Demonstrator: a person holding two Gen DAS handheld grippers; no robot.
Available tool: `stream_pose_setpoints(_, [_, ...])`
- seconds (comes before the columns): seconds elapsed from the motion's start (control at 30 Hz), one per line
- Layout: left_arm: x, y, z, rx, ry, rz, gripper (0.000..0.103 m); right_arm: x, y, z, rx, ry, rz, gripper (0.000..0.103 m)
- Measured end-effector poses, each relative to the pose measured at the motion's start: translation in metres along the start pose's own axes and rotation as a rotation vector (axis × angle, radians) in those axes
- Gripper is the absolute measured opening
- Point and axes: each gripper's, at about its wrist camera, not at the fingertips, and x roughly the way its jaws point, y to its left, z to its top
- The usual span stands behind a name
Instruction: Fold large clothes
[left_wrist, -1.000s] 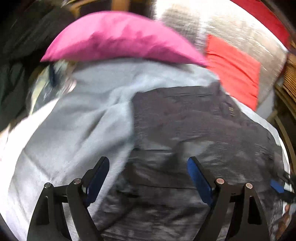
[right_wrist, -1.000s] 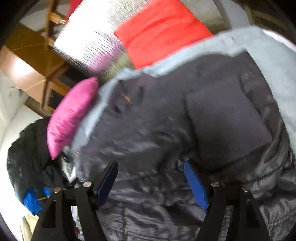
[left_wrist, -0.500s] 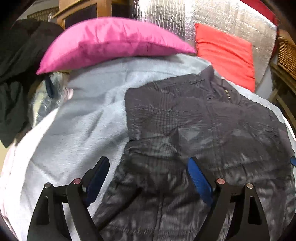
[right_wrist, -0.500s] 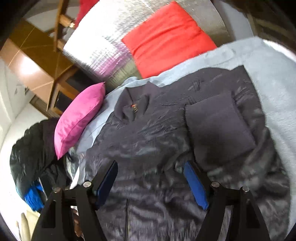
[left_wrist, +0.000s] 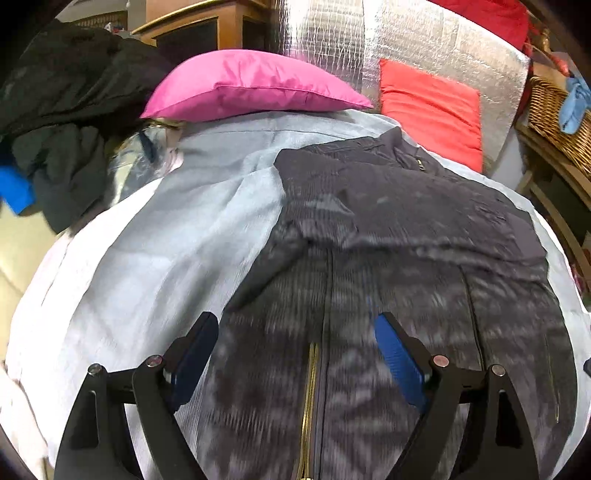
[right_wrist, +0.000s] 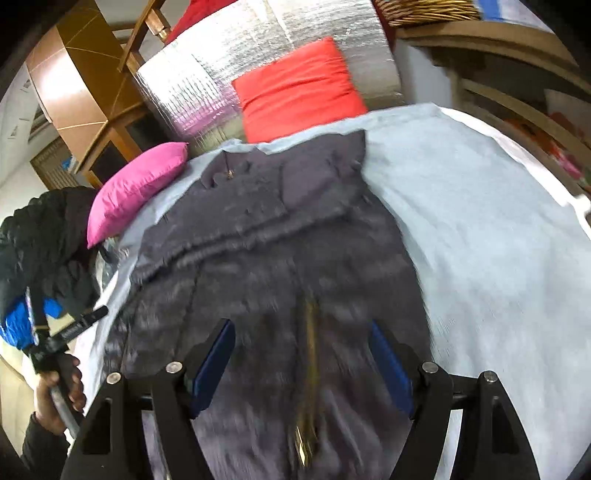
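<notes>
Dark jacket flat under both wide-apart hand-held grippers.

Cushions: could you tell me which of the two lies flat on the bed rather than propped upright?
The pink cushion lies on the blanket; the red cushion leans against the silver padding.

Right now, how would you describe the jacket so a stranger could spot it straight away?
Find the bed with the pale blue blanket. The jacket lies flat on it, collar toward the pink pillow and red cushion, sleeves folded across its front. It is the only dark grey garment spread out there, with a gold zip down its middle; the black coat is heaped off the bed's edge.
</notes>
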Motion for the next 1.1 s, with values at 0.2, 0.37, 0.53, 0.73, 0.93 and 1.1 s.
stream_pose_setpoints(0.2, [-0.041,0.018,-0.050,-0.002,0.017,-0.030,0.088,-0.029,-0.017,-0.048,0.060,0.012,-0.032,0.078])
stream_pose_setpoints(0.37, [-0.056,0.054,-0.097,-0.051,0.079,-0.050,0.088,-0.045,-0.040,-0.079,0.150,0.028,-0.025,0.078])
stream_pose_setpoints(0.53, [-0.061,0.078,-0.125,-0.105,0.115,-0.086,0.088,-0.049,-0.059,-0.096,0.202,0.044,0.004,0.078])
stream_pose_setpoints(0.73, [-0.059,0.081,-0.134,-0.133,0.124,-0.072,0.088,-0.049,-0.073,-0.103,0.267,0.048,0.059,0.078])
stream_pose_setpoints(0.93, [-0.054,0.073,-0.135,-0.107,0.143,-0.019,0.088,-0.046,-0.070,-0.110,0.261,0.065,0.096,0.078])
stream_pose_setpoints(1.1, [-0.056,0.069,-0.138,-0.095,0.138,-0.002,0.088,-0.036,-0.066,-0.119,0.223,0.078,0.108,0.078])
